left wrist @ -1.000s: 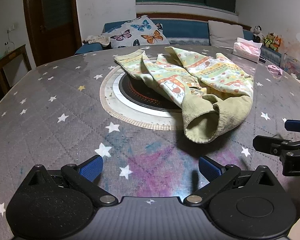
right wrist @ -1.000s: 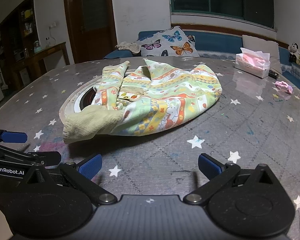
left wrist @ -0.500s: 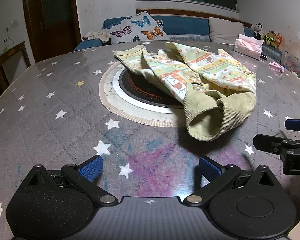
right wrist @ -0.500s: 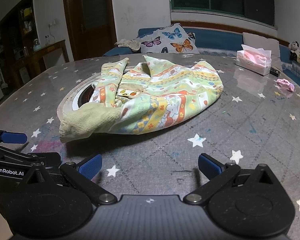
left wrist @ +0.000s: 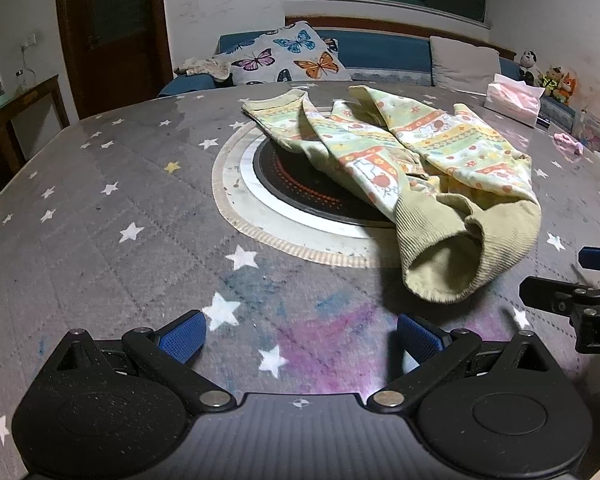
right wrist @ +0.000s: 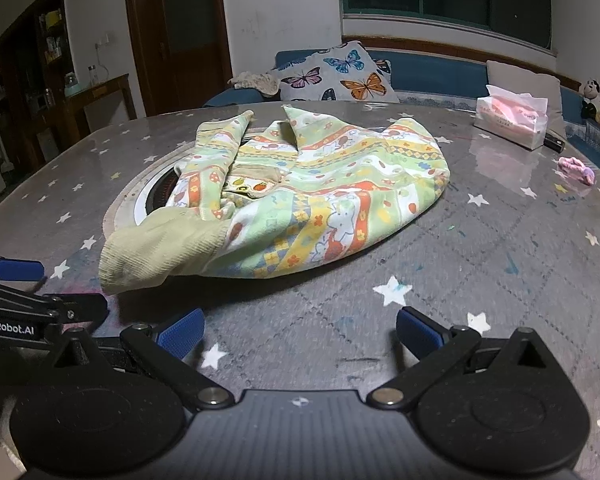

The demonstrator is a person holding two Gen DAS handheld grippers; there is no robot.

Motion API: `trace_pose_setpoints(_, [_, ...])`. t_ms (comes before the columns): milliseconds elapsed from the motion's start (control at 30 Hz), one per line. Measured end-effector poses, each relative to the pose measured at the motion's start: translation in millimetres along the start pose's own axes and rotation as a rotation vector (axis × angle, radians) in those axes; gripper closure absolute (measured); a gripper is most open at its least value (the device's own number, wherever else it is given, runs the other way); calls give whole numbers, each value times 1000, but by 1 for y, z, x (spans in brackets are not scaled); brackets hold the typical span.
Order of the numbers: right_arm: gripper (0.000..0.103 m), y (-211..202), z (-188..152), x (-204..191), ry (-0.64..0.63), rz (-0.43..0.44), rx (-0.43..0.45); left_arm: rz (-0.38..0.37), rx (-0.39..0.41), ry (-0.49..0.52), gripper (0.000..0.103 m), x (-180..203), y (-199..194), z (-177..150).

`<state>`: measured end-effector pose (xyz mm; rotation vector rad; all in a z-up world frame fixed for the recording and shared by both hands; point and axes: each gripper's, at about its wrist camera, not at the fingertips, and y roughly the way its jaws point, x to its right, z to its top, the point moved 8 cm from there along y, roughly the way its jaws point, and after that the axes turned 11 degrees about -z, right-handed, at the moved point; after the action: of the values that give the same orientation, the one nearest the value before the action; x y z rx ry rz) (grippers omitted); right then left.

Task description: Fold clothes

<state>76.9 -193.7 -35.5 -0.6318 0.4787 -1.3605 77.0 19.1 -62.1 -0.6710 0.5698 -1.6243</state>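
Garment: a patterned child's garment (left wrist: 416, 156) in pale green, yellow and orange is lying crumpled near the middle of the table (left wrist: 100, 216), partly covering the round inset hotplate (left wrist: 300, 192).
Cuff end: the ribbed, plain olive cuff (left wrist: 460, 252) is pointing toward the grippers and is sagging open at the near edge of the heap; in the right wrist view the same cuff (right wrist: 160, 248) is lying at the left front of the garment (right wrist: 320, 200).
Left gripper: the left gripper (left wrist: 300, 334) is hovering low over the table, just short of the cuff, with its blue-padded fingers (left wrist: 182, 334) standing wide apart and nothing between them.
Right gripper: the right gripper (right wrist: 300, 330) is also hanging over bare tabletop in front of the garment, its jaws spread wide and holding nothing; it is showing at the right edge of the left wrist view (left wrist: 580, 284).
Spacing: the two grippers are sitting close side by side, neither touching the cloth.
Table surface: the grey star-printed covering is showing purple and blue stains under the left gripper.
Far side: a pink tissue pack (right wrist: 514, 118) and a small pink scrap (right wrist: 576, 168) are resting well apart from the garment on the right of the table.
Background: a butterfly cushion (left wrist: 288, 56) is leaning on the blue sofa (left wrist: 380, 52) behind the table.
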Motion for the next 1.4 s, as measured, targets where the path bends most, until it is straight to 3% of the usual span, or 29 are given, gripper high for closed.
trace_pose_setpoints(400, [0, 4, 29, 19, -27, -15, 30, 13, 50, 9, 1, -14, 2, 37])
trace_pose_setpoints(633, [0, 21, 65, 30, -47, -9, 37, -9, 84, 19, 14, -20, 10, 77])
trace_pose_setpoints(933, [12, 61, 121, 32, -57, 20, 25, -60, 78, 55, 28, -19, 39, 124])
trace_pose_setpoints(1400, [23, 159, 194, 2, -189, 31, 42, -79, 18, 14, 29, -35, 126, 189])
